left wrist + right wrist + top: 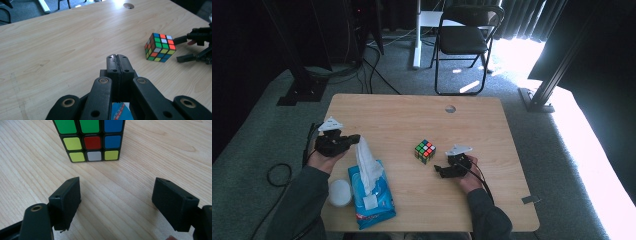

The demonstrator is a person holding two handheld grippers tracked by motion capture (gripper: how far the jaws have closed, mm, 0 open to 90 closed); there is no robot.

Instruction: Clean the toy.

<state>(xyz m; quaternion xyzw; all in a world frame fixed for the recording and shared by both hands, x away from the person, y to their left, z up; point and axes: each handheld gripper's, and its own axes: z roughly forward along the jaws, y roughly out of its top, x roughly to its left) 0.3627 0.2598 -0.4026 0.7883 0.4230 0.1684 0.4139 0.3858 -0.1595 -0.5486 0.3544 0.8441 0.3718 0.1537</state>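
A scrambled colour cube (425, 151) stands on the wooden table (412, 115) near its middle. Just right of it my right gripper (439, 171) lies low over the table, open, its jaws pointing at the cube (91, 140) with bare wood between the pads (68, 200). My left gripper (357, 137) is at the table's left side, shut, its tips beside the top of a white tissue (366, 165) that stands up from a blue wipes pack (372, 195). In the left gripper view the jaws (117, 56) press together with no tissue showing between them; the cube (160, 47) and the right gripper (178, 50) lie farther off.
A white round object (339, 192) sits by the wipes pack at the front left edge. The table has a cable hole (450, 108) near its far edge. Behind the table stands a black folding chair (464, 40); cables run across the floor at left.
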